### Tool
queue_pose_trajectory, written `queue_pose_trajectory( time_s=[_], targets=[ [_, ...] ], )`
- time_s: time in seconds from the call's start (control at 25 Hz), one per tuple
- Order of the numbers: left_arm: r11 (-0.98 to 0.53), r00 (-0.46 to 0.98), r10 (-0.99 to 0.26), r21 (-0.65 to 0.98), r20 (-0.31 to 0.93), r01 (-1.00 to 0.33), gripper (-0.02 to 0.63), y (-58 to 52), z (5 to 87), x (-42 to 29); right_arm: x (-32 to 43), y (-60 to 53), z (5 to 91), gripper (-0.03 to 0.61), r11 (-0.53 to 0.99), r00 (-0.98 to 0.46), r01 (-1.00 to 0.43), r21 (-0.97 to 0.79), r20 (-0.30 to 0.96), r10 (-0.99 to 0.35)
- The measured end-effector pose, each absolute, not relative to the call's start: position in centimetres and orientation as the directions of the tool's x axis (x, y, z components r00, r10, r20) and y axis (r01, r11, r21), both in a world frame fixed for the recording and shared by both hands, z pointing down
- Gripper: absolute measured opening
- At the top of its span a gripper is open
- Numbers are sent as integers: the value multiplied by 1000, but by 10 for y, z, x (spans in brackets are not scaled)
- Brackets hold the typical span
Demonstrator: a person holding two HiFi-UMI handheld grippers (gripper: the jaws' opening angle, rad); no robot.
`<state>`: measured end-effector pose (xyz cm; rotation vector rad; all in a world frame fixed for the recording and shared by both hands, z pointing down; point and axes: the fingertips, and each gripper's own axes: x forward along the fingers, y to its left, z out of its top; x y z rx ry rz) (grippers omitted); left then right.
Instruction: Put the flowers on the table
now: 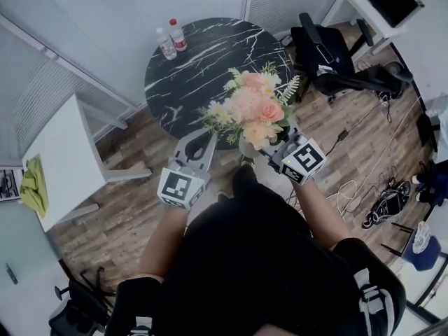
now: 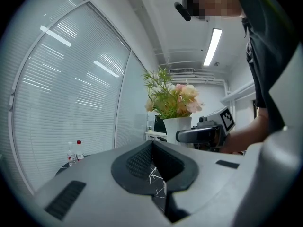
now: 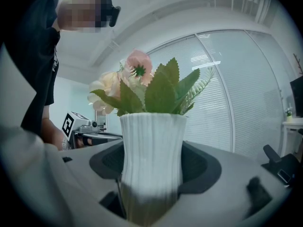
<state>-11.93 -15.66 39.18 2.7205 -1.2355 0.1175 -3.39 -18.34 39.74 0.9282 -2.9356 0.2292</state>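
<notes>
Head view: my right tongs (image 1: 262,149) clamp a ribbed white vase (image 3: 151,160) of peach and pink flowers (image 1: 248,110) at the black marble table's (image 1: 189,61) 5 o'clock edge. My left tongs (image 1: 199,145), at their 8 o'clock, are closed and empty.

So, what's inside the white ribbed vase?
Pink and cream flowers with green leaves rise from the vase. Its opaque wall hides the stems and whatever else it holds.
</notes>
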Motion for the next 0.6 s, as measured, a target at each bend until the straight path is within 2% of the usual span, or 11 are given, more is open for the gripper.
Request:
queue_pose_trajectory(
  time_s=[0.6],
  targets=[
    [-583, 590, -791, 92, 162, -807, 12, -266, 390, -77, 10, -300, 401, 339, 842, -854, -521, -139, 90, -513]
  ],
)
